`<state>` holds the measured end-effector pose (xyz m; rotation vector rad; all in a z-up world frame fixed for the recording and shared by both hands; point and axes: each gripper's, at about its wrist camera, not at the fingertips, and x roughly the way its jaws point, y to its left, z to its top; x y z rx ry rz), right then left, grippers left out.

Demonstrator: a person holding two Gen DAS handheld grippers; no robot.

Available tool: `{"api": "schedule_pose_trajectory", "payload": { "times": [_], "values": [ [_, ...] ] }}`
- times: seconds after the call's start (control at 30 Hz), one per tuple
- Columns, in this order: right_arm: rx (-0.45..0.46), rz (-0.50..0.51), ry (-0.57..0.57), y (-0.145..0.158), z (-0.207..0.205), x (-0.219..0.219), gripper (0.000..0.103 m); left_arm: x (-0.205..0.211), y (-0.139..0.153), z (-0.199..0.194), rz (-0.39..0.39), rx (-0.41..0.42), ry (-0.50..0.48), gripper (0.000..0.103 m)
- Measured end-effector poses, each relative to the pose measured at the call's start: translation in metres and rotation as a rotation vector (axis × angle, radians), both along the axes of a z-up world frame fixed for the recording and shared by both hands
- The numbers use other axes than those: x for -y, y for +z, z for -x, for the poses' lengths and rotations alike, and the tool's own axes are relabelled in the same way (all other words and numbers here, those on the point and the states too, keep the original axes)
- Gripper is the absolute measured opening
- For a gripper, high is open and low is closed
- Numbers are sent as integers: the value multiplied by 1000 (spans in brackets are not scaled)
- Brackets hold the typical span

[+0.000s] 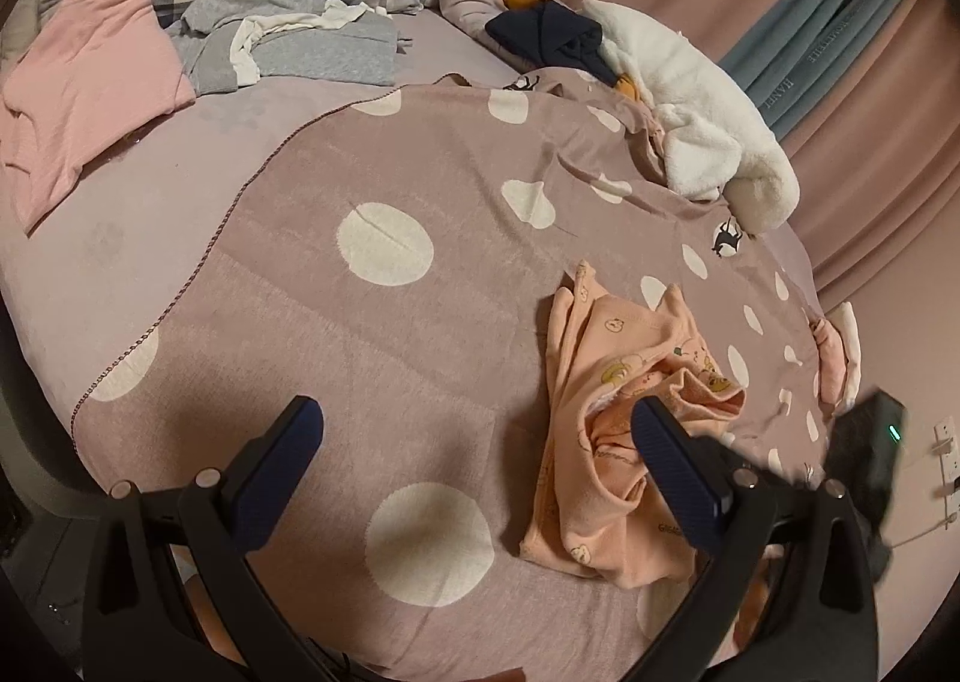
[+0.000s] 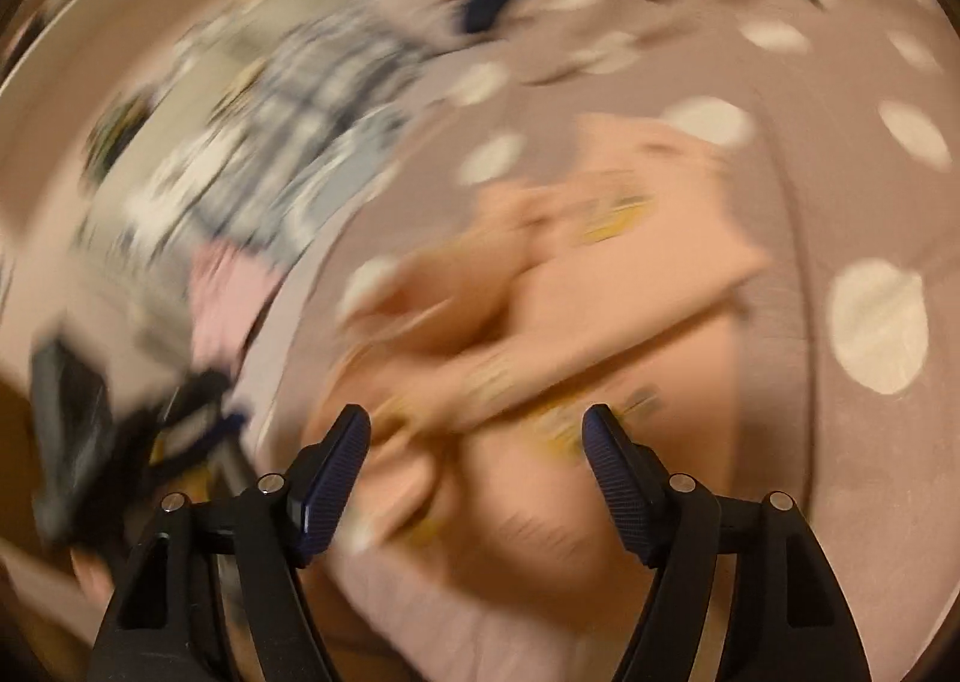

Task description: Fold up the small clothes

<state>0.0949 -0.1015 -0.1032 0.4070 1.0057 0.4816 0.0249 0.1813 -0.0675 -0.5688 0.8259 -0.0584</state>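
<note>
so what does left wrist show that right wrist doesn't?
Left wrist only: sharp picture; the teal curtain, a white fleece garment and a pink top lying flat at far left.

Right wrist only: heavy motion blur; right gripper open above the clothing.

Both: the peach printed baby garment, crumpled, on the polka-dot blanket; the left gripper, also open and empty.

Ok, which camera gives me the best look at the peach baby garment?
Left wrist: the peach garment lies sharp there, crumpled on the dotted blanket. The right wrist view shows it closer but motion-blurred.
</note>
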Motion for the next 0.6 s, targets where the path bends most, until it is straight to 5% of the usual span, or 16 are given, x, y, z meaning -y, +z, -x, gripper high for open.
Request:
{"api": "schedule_pose_trajectory", "payload": {
  "times": [0.1,0.3,0.6],
  "values": [
    [14,-119,-48,3,-27,8,73,-3,-2,-2,14,-11,3,103],
    [41,-267,117,36,-60,-57,73,-11,-4,-4,11,-28,47,103],
    [26,-138,142,40,-53,-68,73,-19,-8,-2,-3,-51,75,103]
  ]
}}
